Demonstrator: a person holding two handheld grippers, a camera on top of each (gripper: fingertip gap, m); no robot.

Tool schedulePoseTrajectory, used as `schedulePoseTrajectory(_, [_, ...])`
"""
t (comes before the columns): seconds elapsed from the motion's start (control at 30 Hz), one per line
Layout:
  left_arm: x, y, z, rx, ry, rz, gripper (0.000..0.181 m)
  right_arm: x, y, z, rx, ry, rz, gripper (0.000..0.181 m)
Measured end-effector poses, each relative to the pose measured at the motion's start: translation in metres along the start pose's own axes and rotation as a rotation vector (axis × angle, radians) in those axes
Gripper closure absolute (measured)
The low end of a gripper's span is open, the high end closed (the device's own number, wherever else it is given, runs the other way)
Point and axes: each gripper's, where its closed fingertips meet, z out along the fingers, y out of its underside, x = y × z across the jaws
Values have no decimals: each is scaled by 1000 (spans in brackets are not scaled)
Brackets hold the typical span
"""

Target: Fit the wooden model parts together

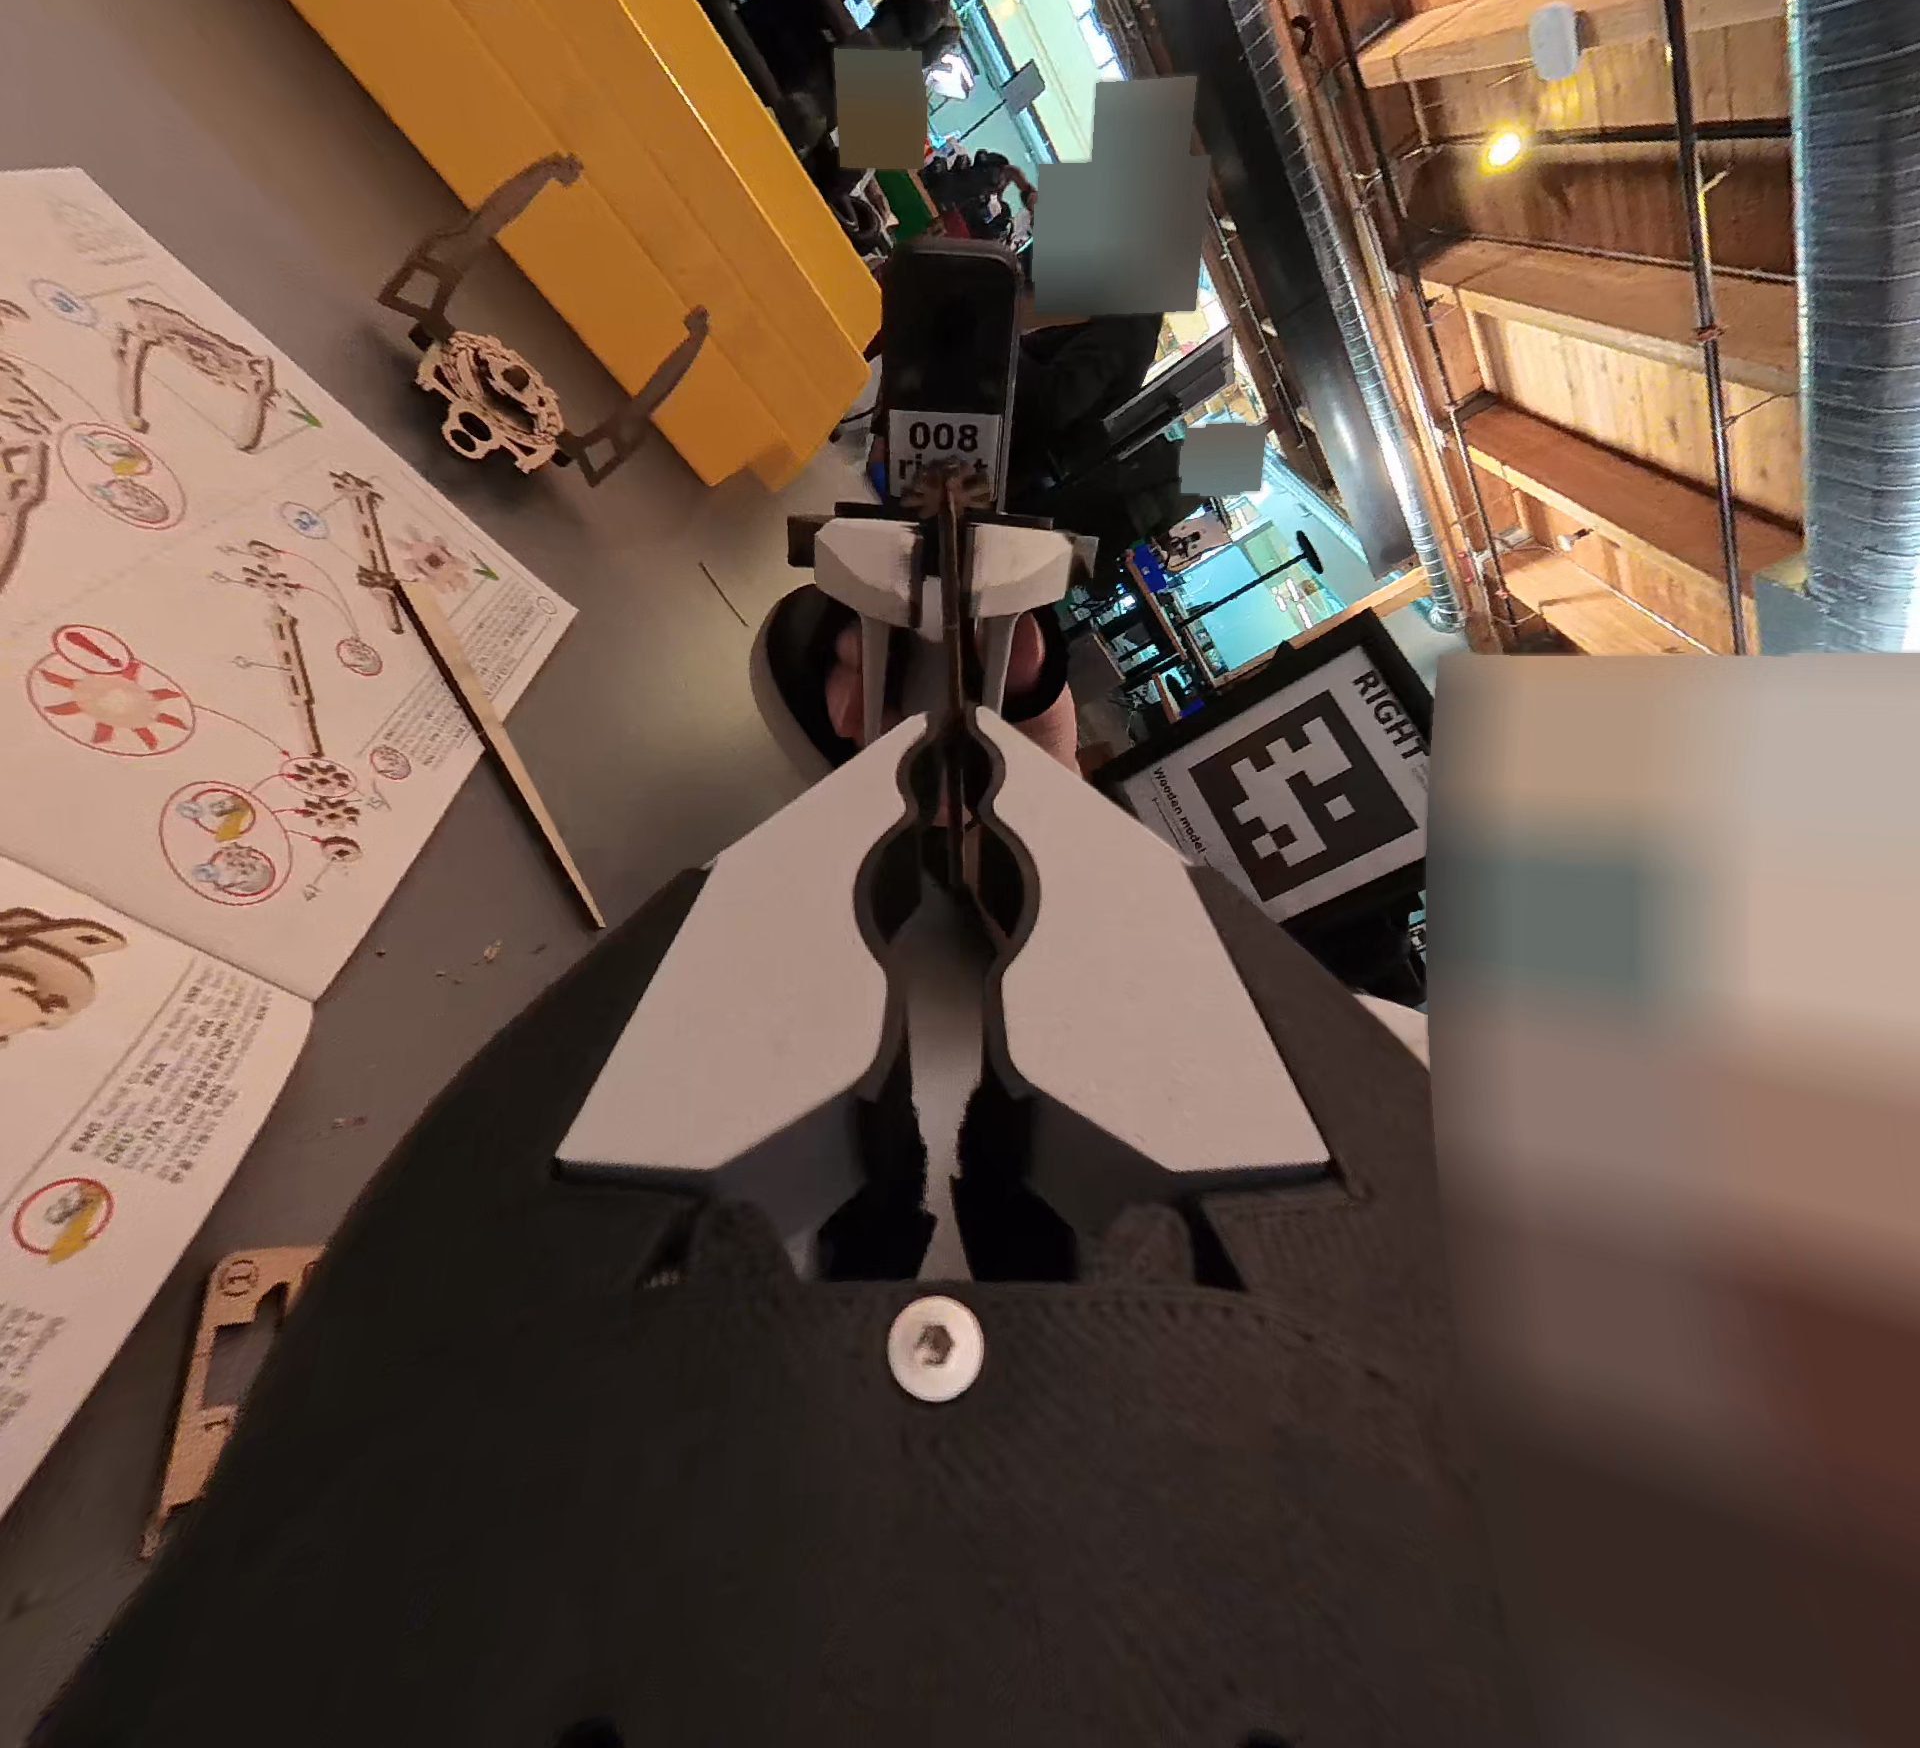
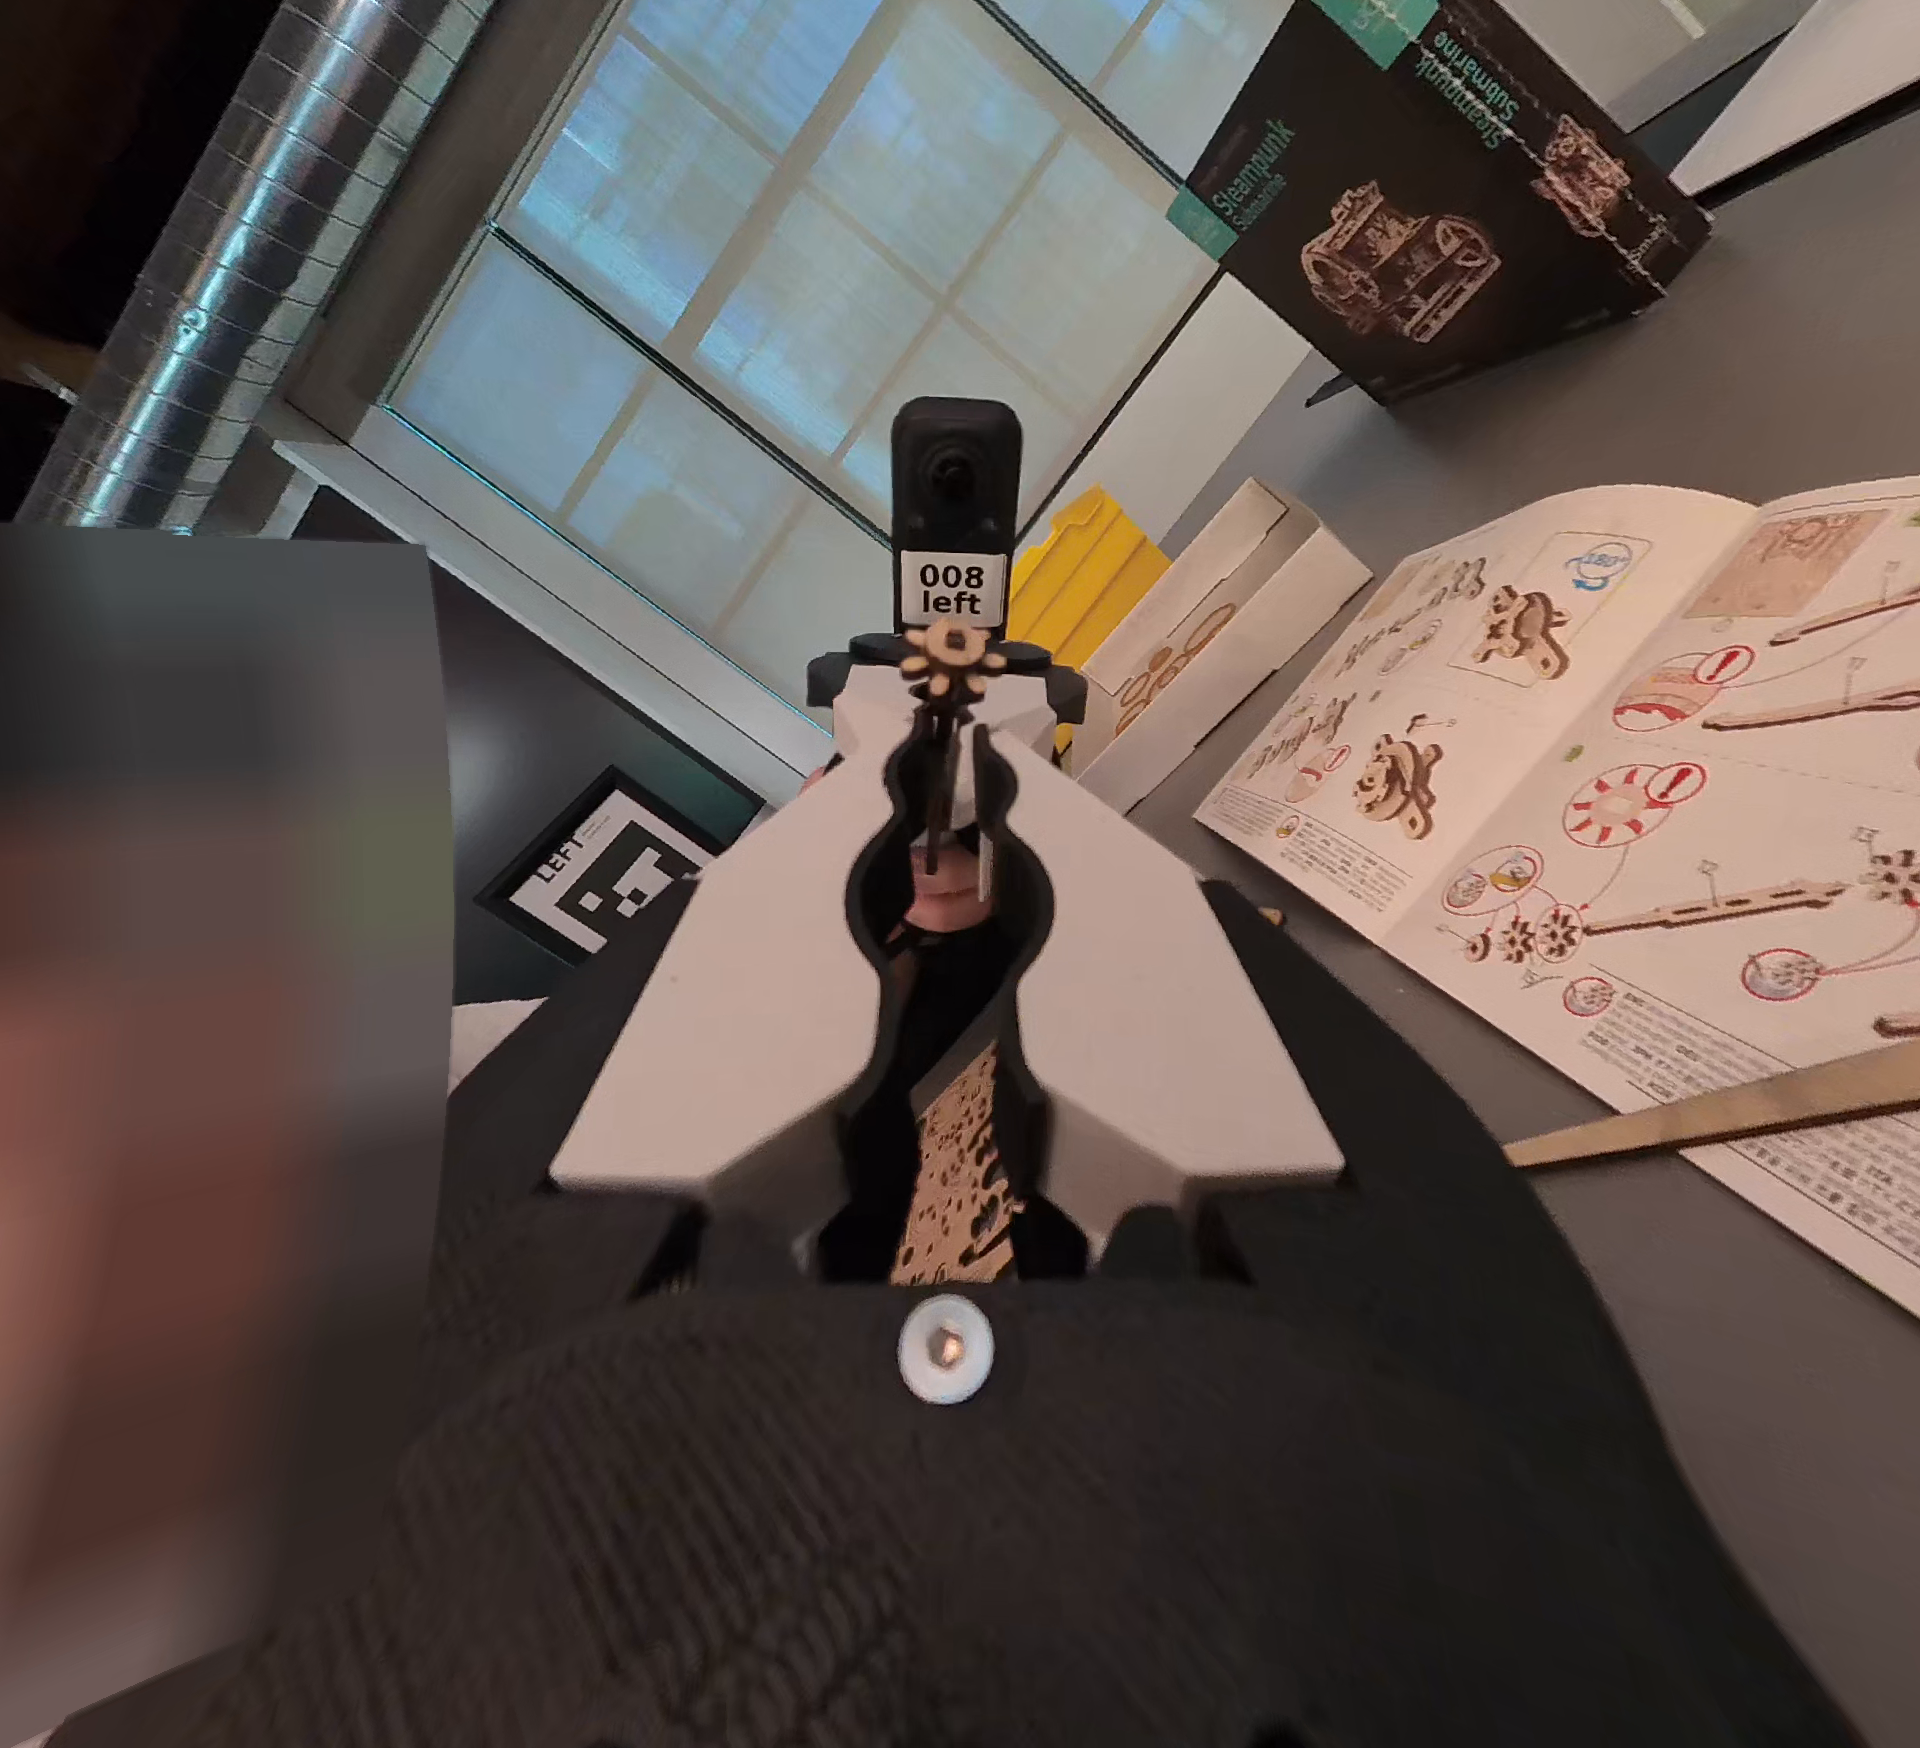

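At the far left of the left wrist view the open instruction booklet [image 1: 208,659] lay on the grey desk [image 1: 260,88], a loose wooden strip [image 1: 499,742] resting across its corner, and beyond it a half-built wooden assembly [image 1: 499,394] with curved arms sat just beside the yellow tray [image 1: 582,88]. Toward the middle, both grippers were raised off the desk and faced each other tip to tip. The left gripper [image 1: 948,732] had its fingers pressed nearly together, pinching a thin dark wooden shaft [image 1: 951,659] edge-on; at the shaft's far end sat a small flower-shaped gear [image 1: 943,485], right at the tips of the right gripper [image 1: 943,571]. In the right wrist view that gripper [image 2: 940,742] likewise had its fingers closed on the thin shaft, with the pale gear [image 2: 940,649] showing just past them, against the opposite gripper; a perforated wooden plate [image 2: 961,1168] showed deeper in the gap between its fingers. The step in hand appeared to be seating the gear on the shaft. The next move probably called for a straight push along the shaft's axis, both holds kept firm, since the thin wood could bend or snap if twisted. To the right, the kit box [image 2: 1455,192] stood at the desk's back.
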Motion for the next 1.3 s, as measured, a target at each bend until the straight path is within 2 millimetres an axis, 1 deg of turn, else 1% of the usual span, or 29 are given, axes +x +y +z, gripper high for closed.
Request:
schedulePoseTrajectory(0.1, [-2, 4, 2, -21, -15, 17, 181, -1, 4, 2, -23, -4, 14, 181])
schedulePoseTrajectory(0.17, [-1, 3, 2, -30, -21, 67, 181, -1, 4, 0, -31, 6, -7, 181])
schedulePoseTrajectory(0.2, [2, 2, 1, -48, -20, 108, 178, -3, 4, -1, -35, 1, -7, 181])
schedulePoseTrajectory(0.23, [4, 2, -1, -80, -31, 157, 171, -3, 2, -3, -33, 4, -3, 181])
schedulePoseTrajectory(0.27, [3, 1, -5, -125, -66, 217, 159, -2, -1, -6, -20, 10, 0, 181])
schedulePoseTrajectory(0.3, [2, 2, -12, -186, -109, 299, 155, -2, -6, -10, -1, 11, 8, 181])
schedulePoseTrajectory(0.37, [-4, 7, -32, -336, -223, 515, 161, -1, -14, -17, 29, 8, 33, 181])
schedulePoseTrajectory(0.43, [-12, 12, -56, -481, -362, 731, 162, 1, -19, -23, 48, 12, 39, 181])
schedulePoseTrajectory(0.47, [-14, 22, -67, -574, -402, 809, 160, 2, -20, -24, 51, 17, 37, 181])
schedulePoseTrajectory(0.53, [-20, 48, -86, -789, -437, 934, 155, 2, -21, -25, 52, 16, 41, 181])
schedulePoseTrajectory(0.57, [-27, 56, -94, -874, -469, 1007, 152, 2, -21, -26, 52, 13, 46, 181])
schedulePoseTrajectory(0.63, [-49, 65, -107, -1013, -561, 1146, 148, 3, -21, -26, 53, 11, 48, 181])
schedulePoseTrajectory(0.67, [-58, 72, -112, -1085, -579, 1162, 146, 3, -22, -27, 54, 10, 49, 181])
schedulePoseTrajectory(0.7, [-64, 81, -113, -1139, -571, 1137, 144, 2, -23, -27, 56, 8, 49, 181])
schedulePoseTrajectory(0.73, [-66, 89, -111, -1160, -545, 1096, 143, 2, -23, -28, 59, 6, 47, 181])
schedulePoseTrajectory(0.8, [-65, 92, -100, -1131, -504, 1053, 140, 1, -25, -29, 64, 5, 42, 181])
schedulePoseTrajectory(0.83, [-63, 95, -98, -1129, -477, 1040, 142, 1, -26, -30, 68, 6, 39, 181])
schedulePoseTrajectory(0.93, [-68, 97, -102, -1161, -487, 1078, 148, 2, -28, -32, 76, 7, 41, 181])
schedulePoseTrajectory(1.0, [-71, 97, -103, -1165, -497, 1067, 153, 2, -28, -32, 77, 5, 45, 181])
schedulePoseTrajectory(1.13, [-73, 102, -104, -1182, -499, 973, 156, 2, -27, -32, 74, 3, 43, 181])
schedulePoseTrajectory(1.3, [-79, 104, -104, -1202, -523, 972, 156, 1, -29, -33, 81, 1, 42, 181])
